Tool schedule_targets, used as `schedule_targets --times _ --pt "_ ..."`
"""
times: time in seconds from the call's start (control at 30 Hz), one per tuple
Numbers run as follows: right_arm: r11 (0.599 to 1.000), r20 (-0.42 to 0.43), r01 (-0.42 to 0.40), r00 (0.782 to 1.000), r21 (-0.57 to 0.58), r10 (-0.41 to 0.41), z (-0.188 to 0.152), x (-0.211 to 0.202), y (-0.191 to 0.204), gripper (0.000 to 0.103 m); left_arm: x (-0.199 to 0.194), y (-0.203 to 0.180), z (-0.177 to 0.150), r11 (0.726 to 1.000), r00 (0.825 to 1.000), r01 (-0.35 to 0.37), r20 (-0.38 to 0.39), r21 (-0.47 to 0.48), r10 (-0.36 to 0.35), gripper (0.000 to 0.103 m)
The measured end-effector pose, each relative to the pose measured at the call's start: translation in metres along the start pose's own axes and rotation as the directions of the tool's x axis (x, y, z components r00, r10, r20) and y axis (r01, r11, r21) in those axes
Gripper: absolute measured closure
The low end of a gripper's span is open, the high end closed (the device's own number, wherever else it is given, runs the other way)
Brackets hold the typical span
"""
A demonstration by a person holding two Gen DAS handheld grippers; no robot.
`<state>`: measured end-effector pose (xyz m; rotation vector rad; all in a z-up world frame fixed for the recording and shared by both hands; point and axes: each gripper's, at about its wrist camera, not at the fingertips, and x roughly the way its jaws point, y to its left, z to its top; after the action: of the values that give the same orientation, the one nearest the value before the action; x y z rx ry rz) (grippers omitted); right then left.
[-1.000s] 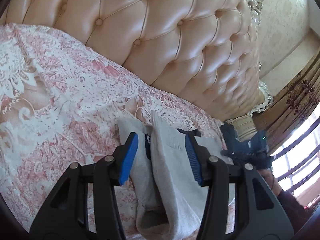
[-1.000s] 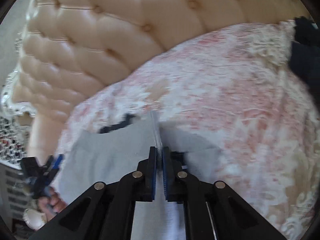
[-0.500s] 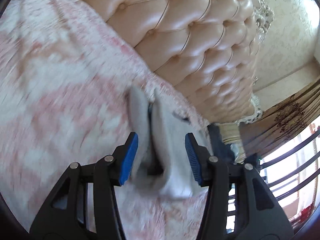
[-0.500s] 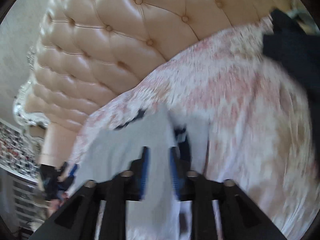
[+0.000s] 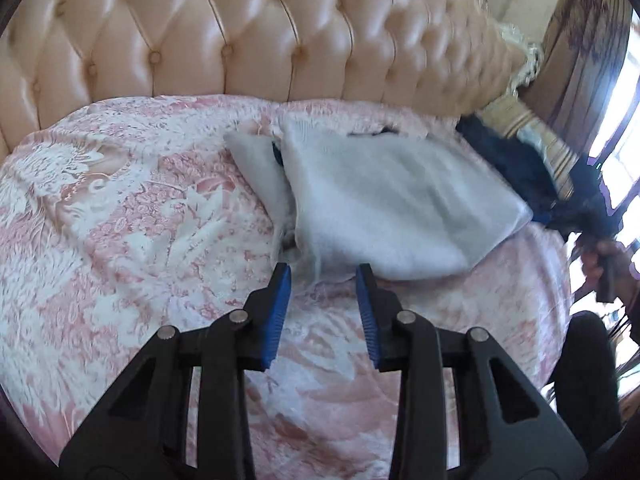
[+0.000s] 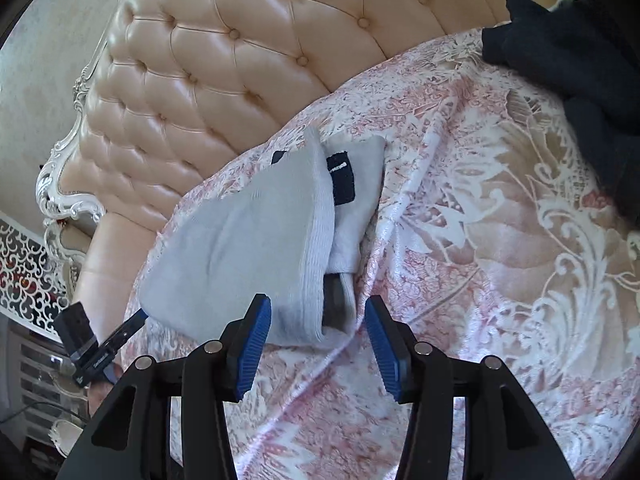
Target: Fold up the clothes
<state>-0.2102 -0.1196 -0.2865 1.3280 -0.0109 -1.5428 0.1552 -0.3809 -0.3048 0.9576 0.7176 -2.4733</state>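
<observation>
A folded light grey garment (image 5: 384, 204) lies flat on the pink and white bedspread (image 5: 132, 208), near the headboard. My left gripper (image 5: 323, 274) is open just short of the garment's near edge and holds nothing. In the right wrist view the same garment (image 6: 244, 240) shows a ribbed hem and a black label (image 6: 341, 179). My right gripper (image 6: 317, 306) is open, with the garment's near corner lying loose just ahead of its blue pads (image 6: 252, 340).
A tufted beige headboard (image 5: 256, 32) stands close behind the garment. Dark clothes (image 6: 572, 64) lie on the bed to the right. A hand (image 5: 600, 258) shows at the bed's right edge. Curtains and a window (image 5: 592, 48) are beyond.
My right gripper has gone from shut on the grey garment to open. Both grippers have drawn back, and the garment now lies flat on the bed.
</observation>
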Motion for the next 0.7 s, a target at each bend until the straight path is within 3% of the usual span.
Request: schedule_targets --times 0.1,0.17,0.43,0.5,0.53,0.6,0.7 --pt "0.998 0.008 -0.037 0.999 0.044 0.037 0.001 -0.005 -0.013 0.052 -0.001 0.003 0.003 1.000 1.000 0.027 0.005 0.011 -0.027 0.066" --pt "0.994 0.007 -0.075 0.997 0.078 0.075 0.002 -0.007 -0.023 0.052 -0.001 0.004 0.003 0.999 0.999 0.034 0.003 0.021 -0.034 0.079" --pt "0.993 -0.057 -0.122 0.991 -0.001 0.122 0.003 0.010 -0.005 0.052 0.002 0.009 0.004 0.999 0.999 0.044 -0.020 0.015 -0.043 0.097" --pt "0.994 -0.064 -0.109 0.992 -0.005 0.109 0.002 0.013 -0.005 0.073 -0.003 0.009 0.004 0.999 0.999 0.042 -0.012 0.024 -0.042 0.098" --pt "0.994 -0.068 -0.109 0.992 0.002 0.109 0.001 0.013 -0.007 0.096 -0.005 0.009 0.004 0.999 0.999 0.042 -0.008 0.028 -0.042 0.098" --pt "0.993 -0.079 -0.119 0.990 0.016 0.120 0.002 0.012 -0.010 0.096 -0.007 0.011 0.003 0.999 0.999 0.032 -0.014 0.040 -0.031 0.099" --pt "0.999 -0.117 -0.047 0.992 -0.021 0.045 0.001 0.018 -0.009 0.096 -0.005 0.018 -0.003 0.999 0.999 -0.009 -0.051 0.045 0.011 0.100"
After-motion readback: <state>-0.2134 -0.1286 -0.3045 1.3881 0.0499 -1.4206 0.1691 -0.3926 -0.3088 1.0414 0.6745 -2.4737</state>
